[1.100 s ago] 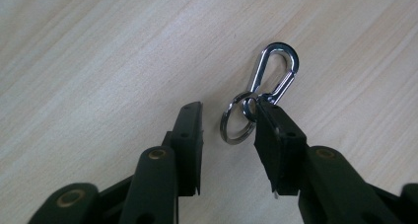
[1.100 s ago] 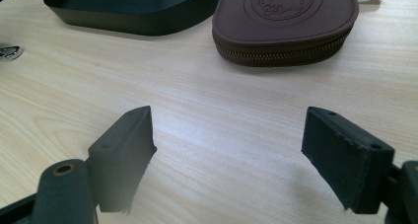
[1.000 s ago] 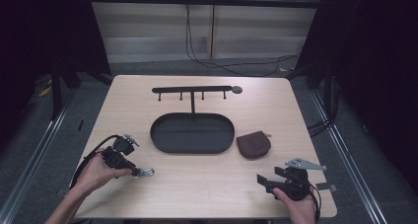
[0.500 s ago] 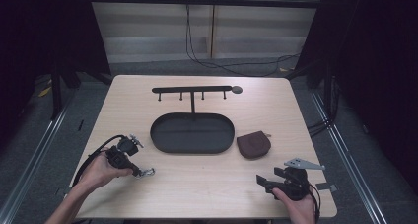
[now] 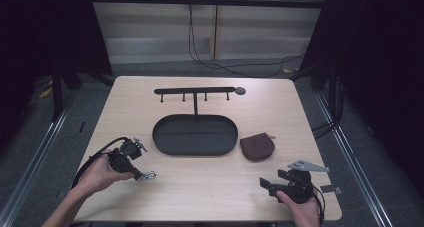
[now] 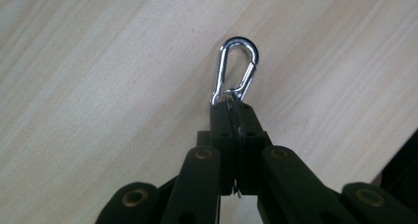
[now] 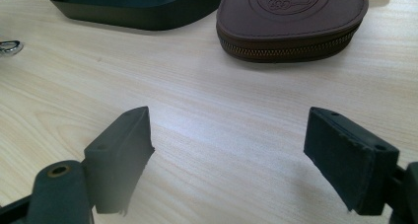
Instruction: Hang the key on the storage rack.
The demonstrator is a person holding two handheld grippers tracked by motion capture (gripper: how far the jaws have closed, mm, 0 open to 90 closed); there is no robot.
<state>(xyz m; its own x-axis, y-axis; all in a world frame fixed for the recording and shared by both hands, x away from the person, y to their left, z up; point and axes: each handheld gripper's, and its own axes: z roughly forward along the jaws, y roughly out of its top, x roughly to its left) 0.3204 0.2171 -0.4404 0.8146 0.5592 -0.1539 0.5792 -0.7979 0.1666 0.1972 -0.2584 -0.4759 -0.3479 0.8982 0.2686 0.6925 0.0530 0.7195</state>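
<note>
Shiny silver metal carabiner clip (image 6: 235,68): chrome, mirror-bright.
Black two-jaw left gripper (image 6: 231,116): matte black, brass-coloured pivot pins.
Black two-jaw right gripper (image 7: 246,155): matte black pads, grey top plate.
Brown leather zip pouch (image 7: 291,17): dark brown, embossed round emblem, brass zip.
Black oval metal tray (image 5: 195,135): uniform black.
Pale wooden table (image 5: 215,187): light beige, fine grain.

bench (image 5: 210,192) | tray (image 5: 195,135) centre | hook rack (image 5: 195,92) behind tray | pouch (image 5: 257,148) just right of tray | carabiner (image 5: 148,175) front-left of tray, on bench | left gripper (image 5: 140,175) at carabiner | right gripper (image 5: 265,183) front-right, before pouch
</note>
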